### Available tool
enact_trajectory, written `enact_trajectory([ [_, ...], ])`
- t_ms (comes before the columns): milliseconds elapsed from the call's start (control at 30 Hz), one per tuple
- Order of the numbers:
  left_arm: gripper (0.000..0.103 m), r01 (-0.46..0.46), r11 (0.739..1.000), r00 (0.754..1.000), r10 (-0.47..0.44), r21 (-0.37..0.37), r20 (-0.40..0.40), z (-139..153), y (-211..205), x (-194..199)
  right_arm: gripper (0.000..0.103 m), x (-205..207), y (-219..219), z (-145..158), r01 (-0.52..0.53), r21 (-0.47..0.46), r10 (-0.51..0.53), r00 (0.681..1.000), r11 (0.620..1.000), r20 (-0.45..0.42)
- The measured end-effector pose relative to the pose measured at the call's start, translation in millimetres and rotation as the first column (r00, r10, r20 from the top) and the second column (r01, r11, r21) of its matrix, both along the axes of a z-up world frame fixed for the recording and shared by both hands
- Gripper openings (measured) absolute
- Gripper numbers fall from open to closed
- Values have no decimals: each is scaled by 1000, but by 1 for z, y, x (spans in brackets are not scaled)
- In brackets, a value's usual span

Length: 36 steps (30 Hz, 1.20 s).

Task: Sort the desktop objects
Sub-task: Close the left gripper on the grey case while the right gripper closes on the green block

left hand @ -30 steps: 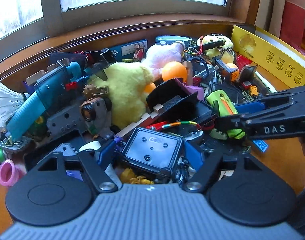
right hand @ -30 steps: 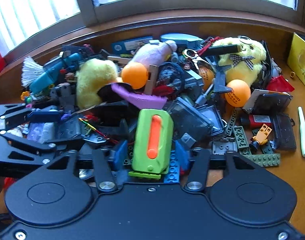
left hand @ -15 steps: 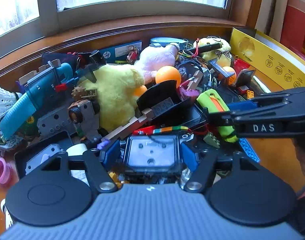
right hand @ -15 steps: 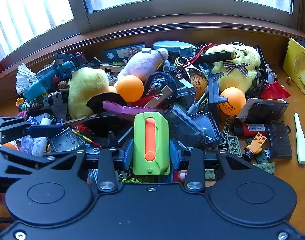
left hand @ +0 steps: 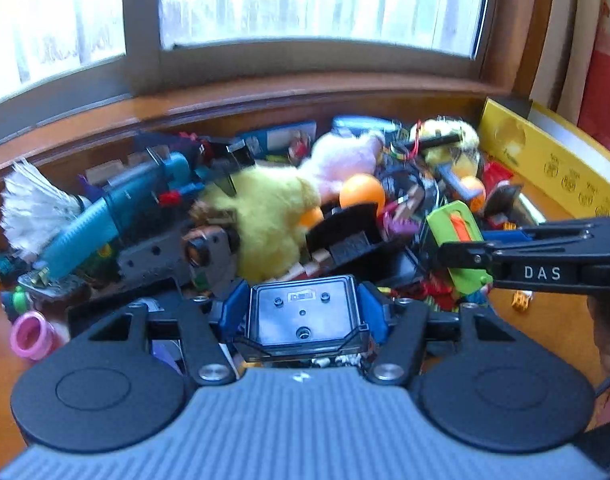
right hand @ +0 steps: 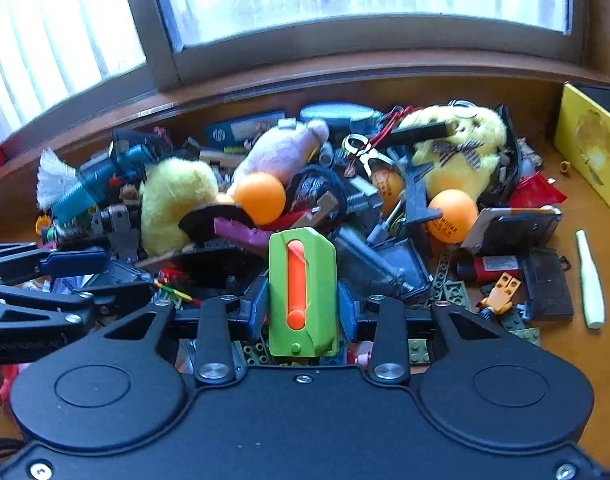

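While both tongs are loaded, the risk lies in how they leave the heap. At the lower middle of the left wrist view, the left tongs (left hand: 303, 314) have just been closing and now grasp a dark square plastic case with small screw holes (left hand: 303, 316), its sides flush against the blue pads (left hand: 235, 312). At the lower middle of the right wrist view, the right tongs (right hand: 303, 308) are clenched on a lime-green plastic block with an orange slider (right hand: 303, 292), held upright.

Both pieces sit at the near edge of the toy pile on the wooden worktop (right hand: 577, 364). A striped cord (right hand: 173, 288) and loose green bricks (right hand: 453, 296) lie just beside them, so, as I judge it, a hasty lift could drag clutter along. The case looks smooth and wide; a shallow hold might let it twist free. With the tongs so near each other, their black frames could collide.
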<state>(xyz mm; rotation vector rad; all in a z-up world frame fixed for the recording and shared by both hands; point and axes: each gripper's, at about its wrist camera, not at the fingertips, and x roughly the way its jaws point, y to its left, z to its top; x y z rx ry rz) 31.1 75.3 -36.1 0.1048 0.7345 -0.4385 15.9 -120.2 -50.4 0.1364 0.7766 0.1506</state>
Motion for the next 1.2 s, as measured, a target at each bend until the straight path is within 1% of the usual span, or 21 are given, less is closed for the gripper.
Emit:
enact_trajectory([
  [167,63,6,1000,999,-6,-6,31,9,1,-3,36,-11,-5,10,24,26,-25,999,999,32],
  [267,63,25,1000,999,-25,0,40,10,0,-4,35,-18,-7,15,37,30,-38,999,999,33],
  [400,63,69,998,996,-69,0,47,10,-1,-5,36,-25,-15,24,66,72,-70,997,995,46],
  [533,63,109,994,994,-108,-4,30,3,-3,-6,36,-39,-26,32,138,85,-144,987,987,72],
  [633,63,126,992,992,-126,-9,15,-1,-6,-10,36,-53,-33,32,184,106,-191,980,977,62],
  [767,63,135,991,991,-136,9,12,-4,-12,-17,36,-72,-35,26,218,117,-224,974,969,44],
  [867,63,129,992,991,-129,9,24,0,-15,-22,36,-81,-35,21,225,144,-232,972,964,32],
  [1000,63,101,995,994,-101,9,32,3,-24,-26,36,-86,-37,22,199,155,-206,978,968,36],
  [1100,63,88,996,996,-88,-2,18,3,-33,-28,36,-89,-44,28,173,161,-181,983,972,37],
  [1200,63,68,998,997,-68,2,41,4,-44,-33,36,-90,-55,37,162,173,-172,984,971,44],
])
